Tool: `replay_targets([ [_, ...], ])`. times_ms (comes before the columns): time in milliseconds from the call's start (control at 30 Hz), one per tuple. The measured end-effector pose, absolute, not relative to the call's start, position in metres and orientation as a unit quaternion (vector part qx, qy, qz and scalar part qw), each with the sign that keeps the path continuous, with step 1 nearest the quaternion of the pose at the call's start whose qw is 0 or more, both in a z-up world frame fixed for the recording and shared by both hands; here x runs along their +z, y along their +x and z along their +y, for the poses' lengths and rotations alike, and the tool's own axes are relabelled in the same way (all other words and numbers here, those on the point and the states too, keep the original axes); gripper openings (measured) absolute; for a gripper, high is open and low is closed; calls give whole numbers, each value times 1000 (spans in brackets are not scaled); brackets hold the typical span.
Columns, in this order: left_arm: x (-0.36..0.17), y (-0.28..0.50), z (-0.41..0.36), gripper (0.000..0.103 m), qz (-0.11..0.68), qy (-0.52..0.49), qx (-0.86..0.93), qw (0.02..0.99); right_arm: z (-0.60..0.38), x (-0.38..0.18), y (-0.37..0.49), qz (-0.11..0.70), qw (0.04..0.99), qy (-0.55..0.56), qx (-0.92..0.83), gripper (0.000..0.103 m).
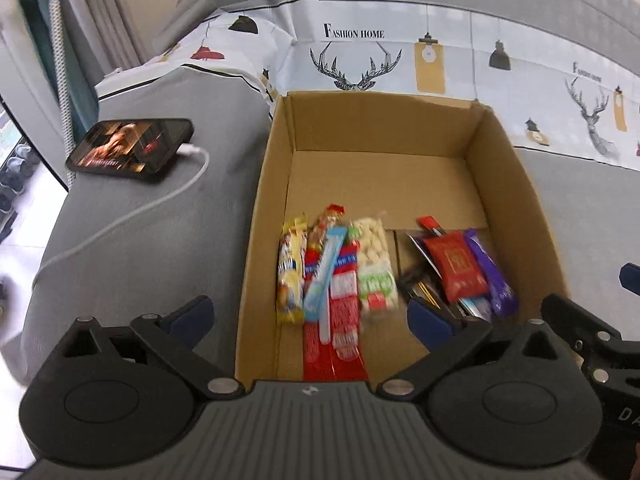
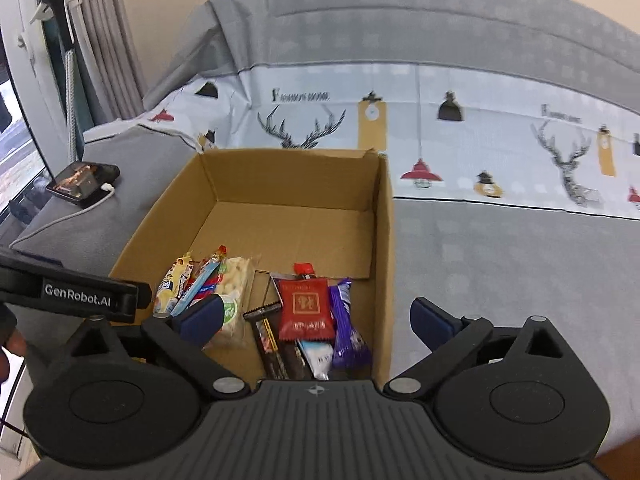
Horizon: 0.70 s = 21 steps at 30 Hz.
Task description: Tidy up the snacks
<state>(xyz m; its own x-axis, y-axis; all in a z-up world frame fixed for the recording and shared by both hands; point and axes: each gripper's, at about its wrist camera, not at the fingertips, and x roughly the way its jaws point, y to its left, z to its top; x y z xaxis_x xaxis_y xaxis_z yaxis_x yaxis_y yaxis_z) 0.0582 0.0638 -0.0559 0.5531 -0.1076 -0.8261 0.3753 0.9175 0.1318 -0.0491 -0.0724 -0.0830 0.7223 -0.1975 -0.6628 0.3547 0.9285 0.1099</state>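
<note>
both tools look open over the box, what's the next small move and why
Probably lift both tools clear of the cardboard box. The left tool and right tool stand wide open with nothing between their fingers, and the snacks already lie in two groups: the blue stick side and the red packet side.

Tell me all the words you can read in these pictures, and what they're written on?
"FASHION HOME": on the printed sheet, above the deer head.
"GenRobot.AI": on the left gripper seen from the right wrist view.
"DA": cut-off letters on the right gripper, at the picture's edge.
Snack wrappers in the cardboard box: too blurred to read.
Phone screen: no readable words.
</note>
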Motion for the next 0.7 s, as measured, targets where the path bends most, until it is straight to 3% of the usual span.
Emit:
replay_targets([
  [700, -28, -55, 106, 103, 424, 133, -96, 891, -18, -53, -149, 291, 940, 73, -163, 102],
])
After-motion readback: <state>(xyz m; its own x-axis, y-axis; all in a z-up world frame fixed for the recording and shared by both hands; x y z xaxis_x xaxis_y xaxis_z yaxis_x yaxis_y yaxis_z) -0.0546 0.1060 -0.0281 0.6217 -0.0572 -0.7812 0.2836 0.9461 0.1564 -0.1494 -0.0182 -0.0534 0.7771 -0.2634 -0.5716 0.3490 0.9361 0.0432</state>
